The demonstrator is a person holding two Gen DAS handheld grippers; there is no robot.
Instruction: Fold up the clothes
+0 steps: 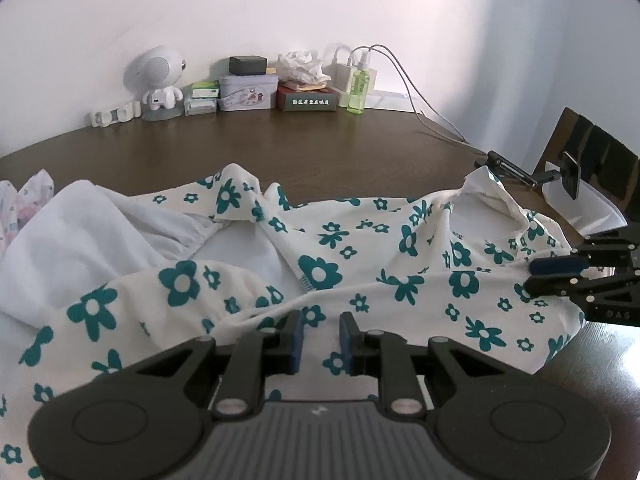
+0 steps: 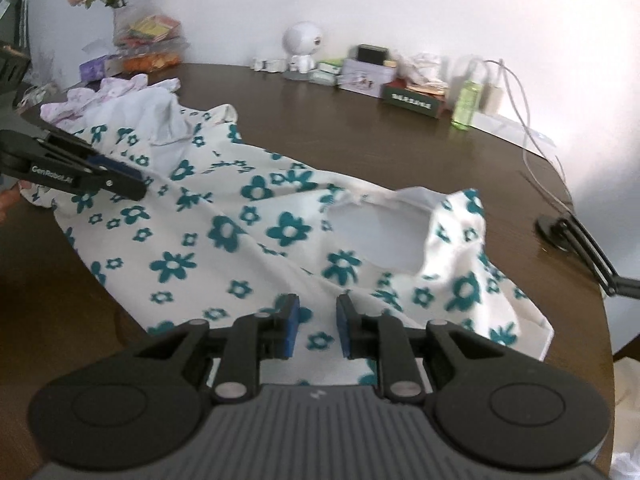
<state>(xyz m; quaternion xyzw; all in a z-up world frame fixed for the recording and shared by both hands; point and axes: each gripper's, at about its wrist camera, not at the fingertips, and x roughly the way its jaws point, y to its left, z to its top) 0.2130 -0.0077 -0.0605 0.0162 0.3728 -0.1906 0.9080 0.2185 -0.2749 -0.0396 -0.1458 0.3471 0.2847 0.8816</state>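
A white garment with teal flowers (image 1: pixel 360 264) (image 2: pixel 248 240) lies rumpled across the brown table (image 1: pixel 320 148), its neck opening (image 2: pixel 376 236) toward the right end. My left gripper (image 1: pixel 320 334) hovers over the garment's near hem, jaws a narrow gap apart, cloth lying under them and showing through the gap. It also shows from the side at the garment's left edge (image 2: pixel 138 186). My right gripper (image 2: pixel 316 316) stands over the near edge by the neck, jaws likewise slightly apart with nothing pinched. From the left wrist view it enters at the right (image 1: pixel 530 276).
A plain white cloth (image 1: pixel 80 232) and a pink-patterned garment (image 2: pixel 100 92) lie at the far left. Along the wall stand a white robot figurine (image 1: pixel 160 80), a tin box (image 1: pixel 248 90), a green bottle (image 1: pixel 358 88) and cables. A black holder arm (image 2: pixel 580 248) stands at the table's right edge.
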